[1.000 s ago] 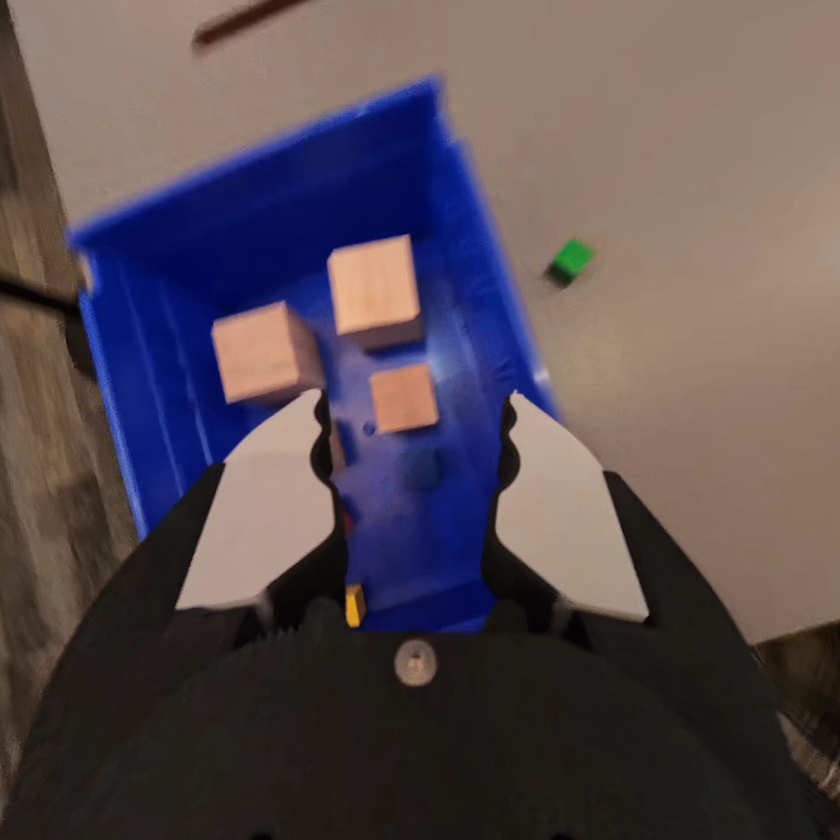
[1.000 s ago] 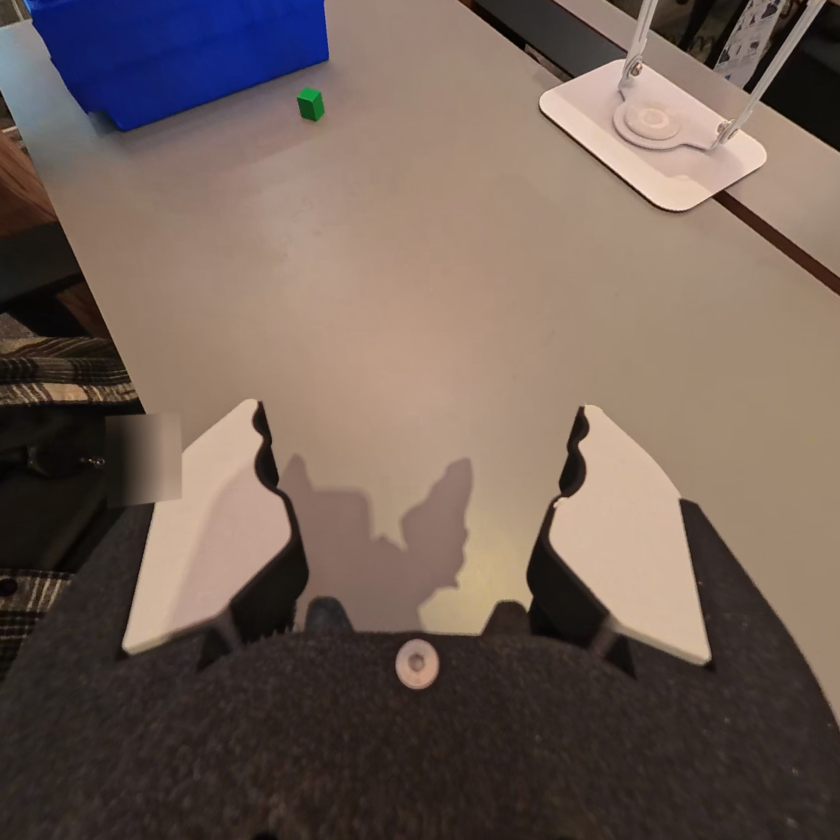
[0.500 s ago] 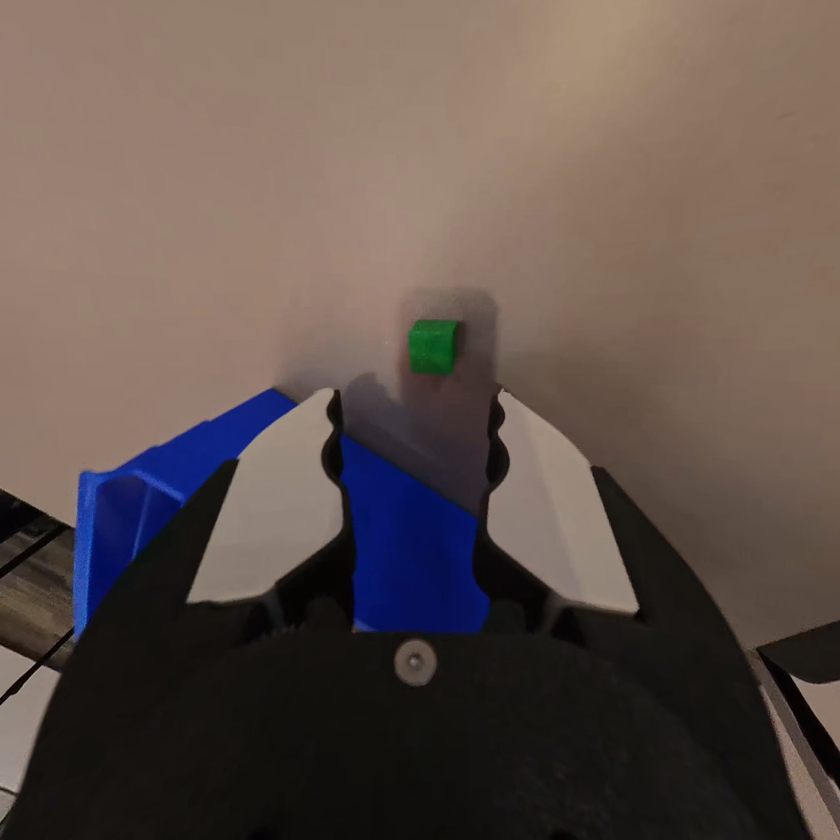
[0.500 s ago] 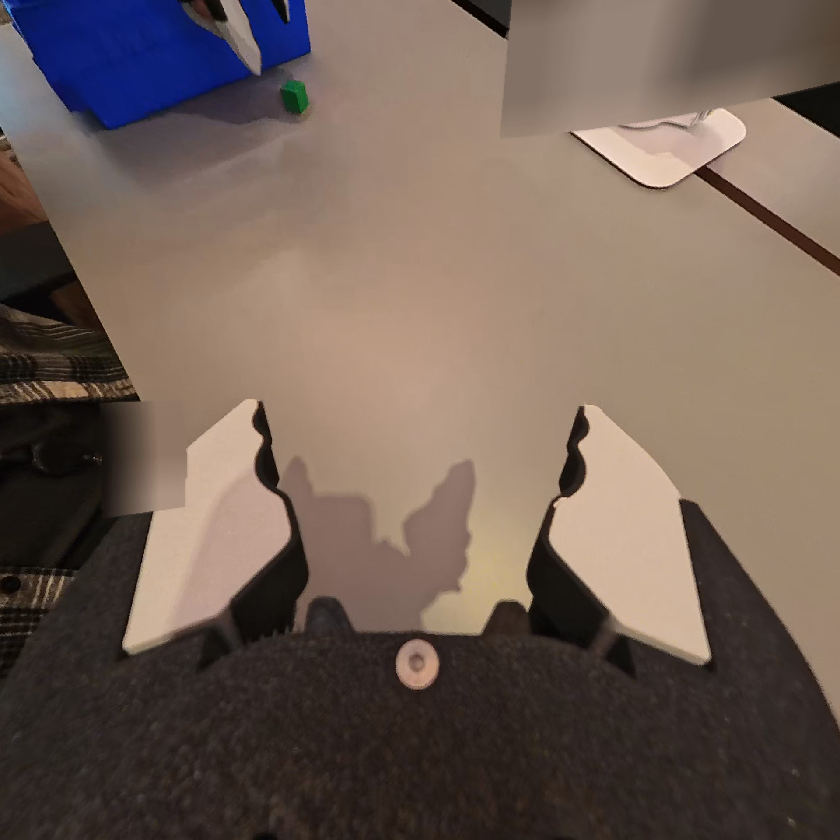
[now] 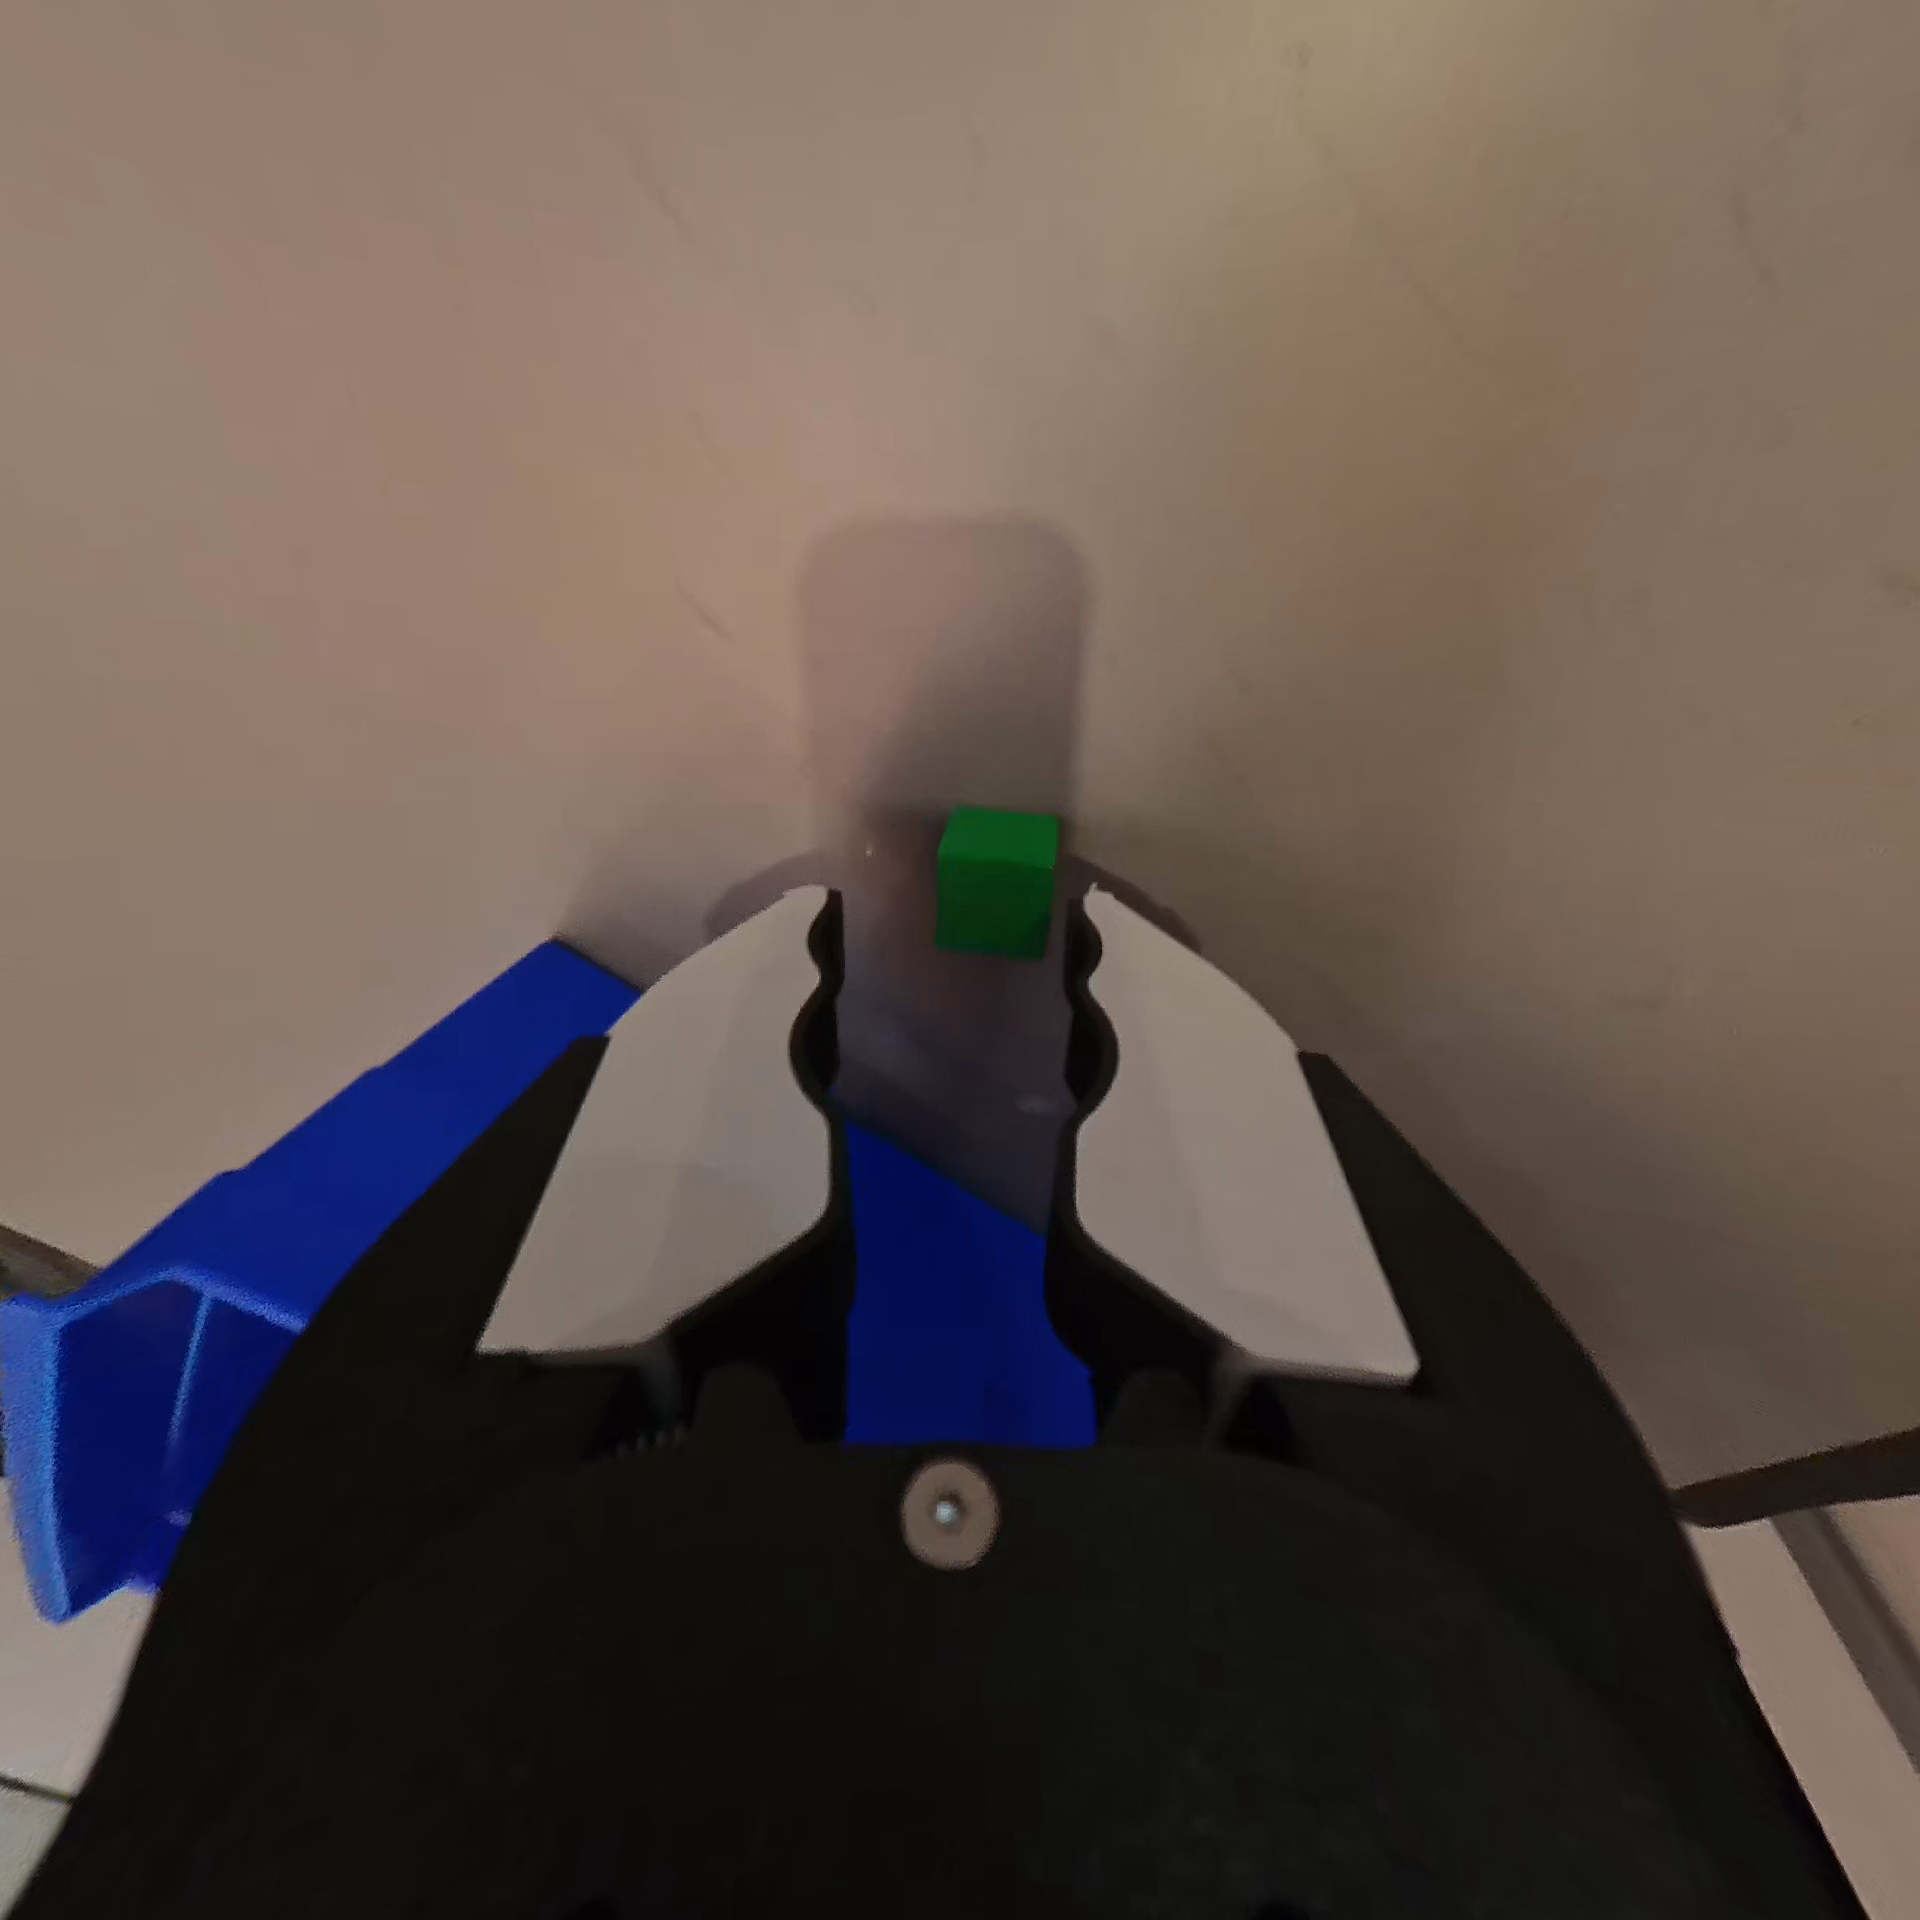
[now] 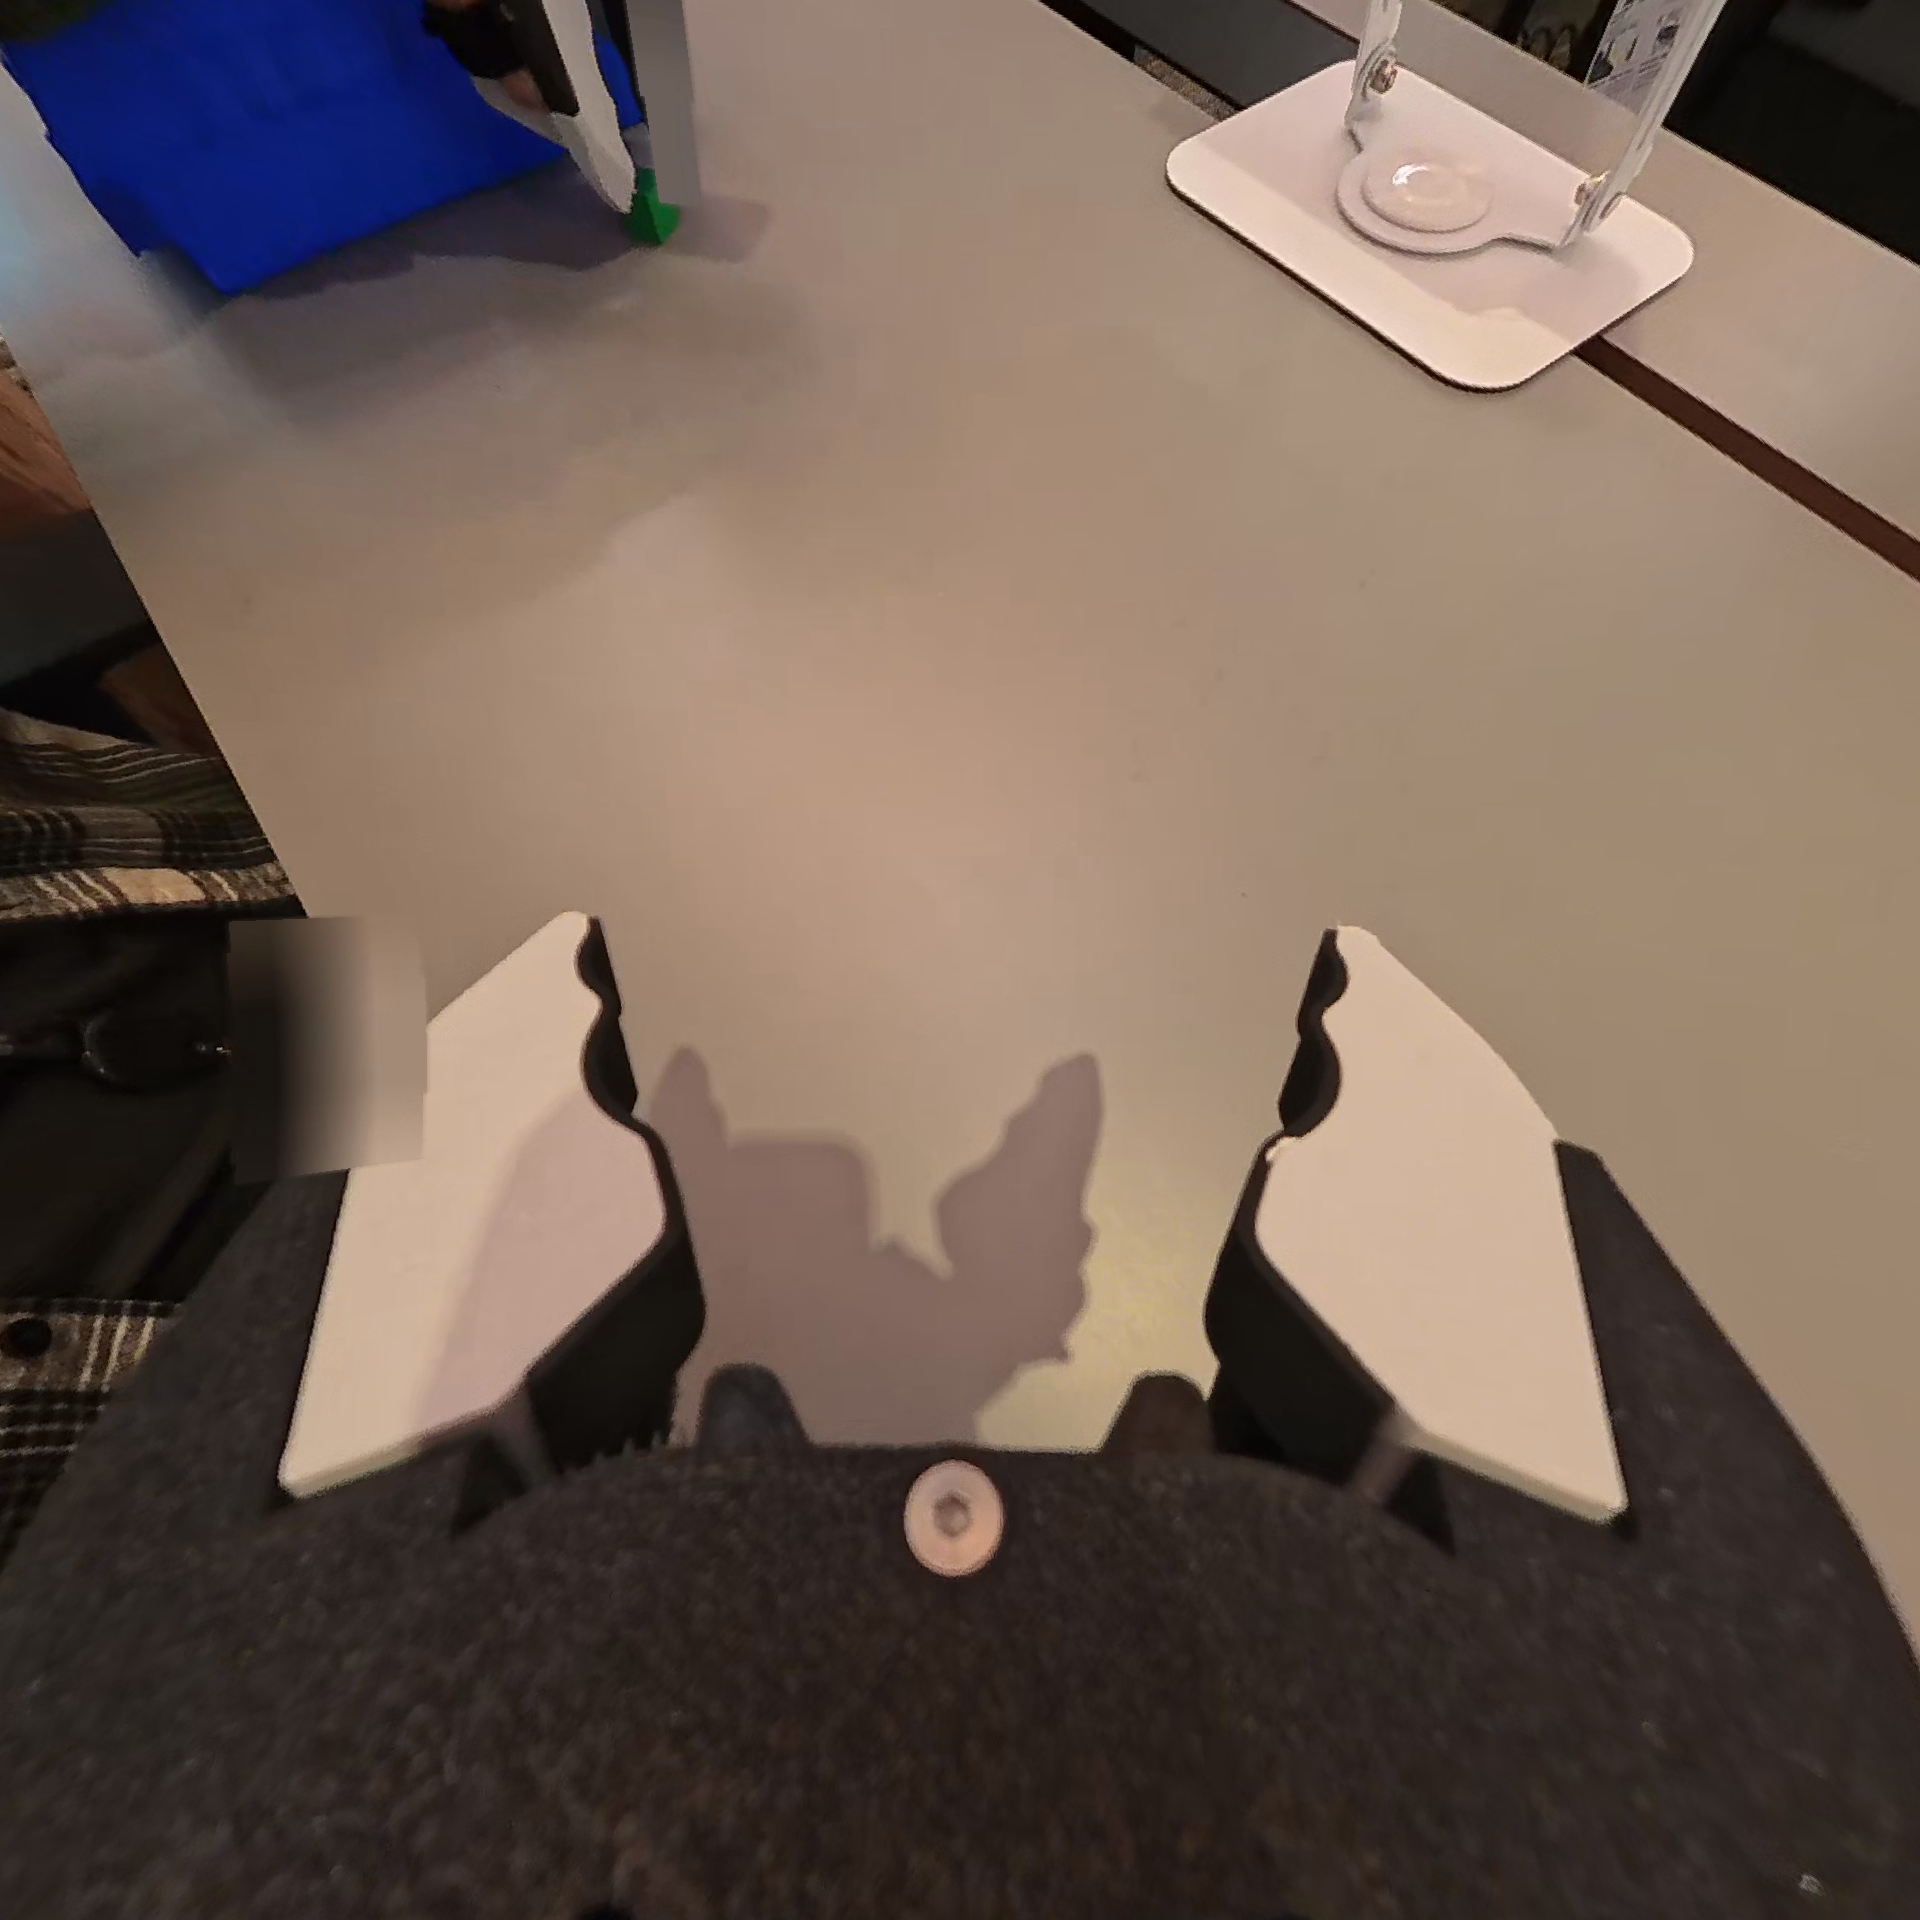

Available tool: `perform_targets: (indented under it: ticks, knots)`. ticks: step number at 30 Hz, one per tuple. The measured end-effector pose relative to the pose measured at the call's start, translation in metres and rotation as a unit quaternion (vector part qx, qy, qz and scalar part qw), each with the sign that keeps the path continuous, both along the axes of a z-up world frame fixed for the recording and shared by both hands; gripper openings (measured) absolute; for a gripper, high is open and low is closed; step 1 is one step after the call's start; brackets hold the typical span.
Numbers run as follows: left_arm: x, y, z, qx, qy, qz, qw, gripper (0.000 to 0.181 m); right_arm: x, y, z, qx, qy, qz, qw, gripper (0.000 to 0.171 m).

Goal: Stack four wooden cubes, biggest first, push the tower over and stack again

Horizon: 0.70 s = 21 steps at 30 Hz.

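A small green cube point(image 5: 995, 883) lies on the grey table point(image 5: 1351, 520), just past the blue bin point(image 5: 312, 1247). My left gripper point(image 5: 954, 904) is open and low over the table. The cube sits between its fingertips, nearer the right one, and I see no contact. In the right wrist view the left gripper point(image 6: 608, 156) stands over the cube point(image 6: 655, 216) beside the bin point(image 6: 260, 135). My right gripper point(image 6: 961, 940) is open and empty above the bare table point(image 6: 935, 623). No wooden cubes show in either view.
A white stand base point(image 6: 1434, 218) with metal legs stands at the far right by a dark seam in the table. The table's left edge runs beside a person's plaid clothing point(image 6: 114, 842). Tip to tip, the grippers are about 50 cm apart.
My left gripper swung from above the bin's inside, with wooden cubes in it, to the green cube on the table, came down around it, and its jaws narrowed. The right gripper barely moved.
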<state>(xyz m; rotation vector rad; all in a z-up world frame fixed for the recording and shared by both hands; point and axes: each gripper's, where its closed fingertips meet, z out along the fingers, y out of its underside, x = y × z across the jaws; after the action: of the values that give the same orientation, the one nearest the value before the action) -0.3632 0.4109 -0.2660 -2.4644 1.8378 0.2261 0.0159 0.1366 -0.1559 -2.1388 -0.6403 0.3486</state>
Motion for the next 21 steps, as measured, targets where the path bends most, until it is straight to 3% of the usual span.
perform_targets:
  ticks: [1, 3, 6, 11, 16, 21]
  knots:
    - [0.0, -0.002, -0.001, -0.008, -0.001, 0.004, 1.0, 0.041, 0.0, 0.0, 0.0, 0.0, 0.0, 0.0, 1.0, 0.122]
    - [-0.002, -0.005, -0.006, -0.021, 0.011, 0.011, 1.0, 0.042, 0.001, -0.001, 0.001, 0.002, -0.001, 0.0, 1.0, 0.122]
    - [-0.008, -0.009, -0.012, -0.034, 0.037, 0.01, 0.999, 0.023, 0.002, -0.001, 0.001, 0.003, 0.0, -0.003, 1.0, 0.122]
    - [0.001, -0.011, -0.002, -0.03, 0.01, 0.009, 0.999, 0.022, 0.001, -0.002, 0.001, 0.003, -0.001, -0.002, 1.0, 0.122]
    - [-0.005, -0.012, 0.061, 0.016, -0.13, 0.082, 0.988, 0.022, 0.0, -0.001, 0.0, 0.002, -0.003, -0.001, 1.0, 0.121]
    - [-0.089, -0.033, 0.11, 0.075, -0.191, 0.194, 0.959, 0.022, -0.002, 0.003, -0.004, -0.001, 0.001, 0.005, 1.0, 0.12]
